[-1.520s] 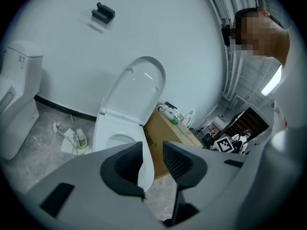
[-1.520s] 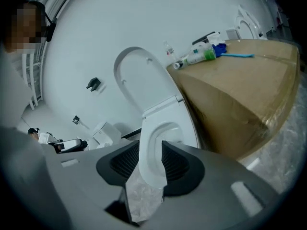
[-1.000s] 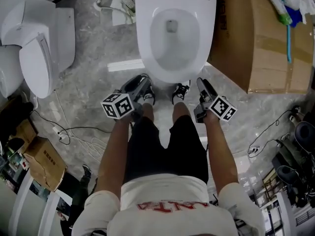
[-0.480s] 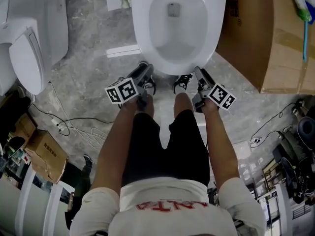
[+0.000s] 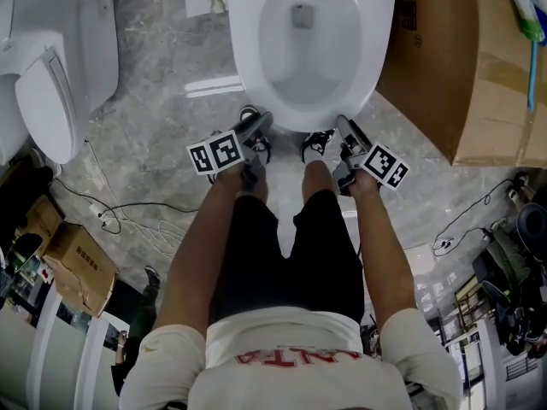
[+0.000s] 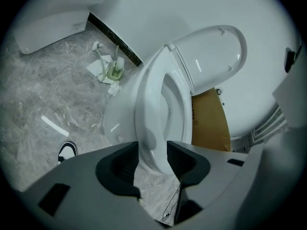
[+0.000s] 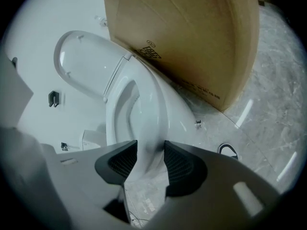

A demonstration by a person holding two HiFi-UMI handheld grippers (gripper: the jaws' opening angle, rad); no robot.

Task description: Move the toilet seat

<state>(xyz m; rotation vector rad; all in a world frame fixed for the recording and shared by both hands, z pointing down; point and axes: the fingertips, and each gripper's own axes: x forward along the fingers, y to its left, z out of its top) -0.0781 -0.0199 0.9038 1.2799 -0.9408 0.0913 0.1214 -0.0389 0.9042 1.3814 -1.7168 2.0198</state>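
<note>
— Toilet seat [image 5: 244, 49]: where is it?

— Down on the bowl of the white toilet [image 5: 376, 58], right in front of the person's shoes [image 5: 314, 143]. The lid [image 6: 211, 56] stands raised behind it, against the wall.

— And the left gripper [image 5: 261, 120]?

— At the front edge of the seat, left of the middle. Its own view shows the seat's rim filling the gap between the two dark ribbed pads, one pad on each face. It looks clamped on the rim.

— The right gripper [image 5: 344, 125]?

— At the front edge too, right of the middle, so the two flank the tip of the bowl. Its jaws are closing, with the seat's rim between them, and the pads look to be against both faces.

— Anything close by?

— A big cardboard box [image 5: 461, 67] stands just beside the toilet on the person's right. A second white toilet [image 5: 51, 67] stands well apart on the left, its lid shut. Thin cables [image 5: 128, 229] trail over the grey marble floor [image 5: 162, 101] on the left.
</note>
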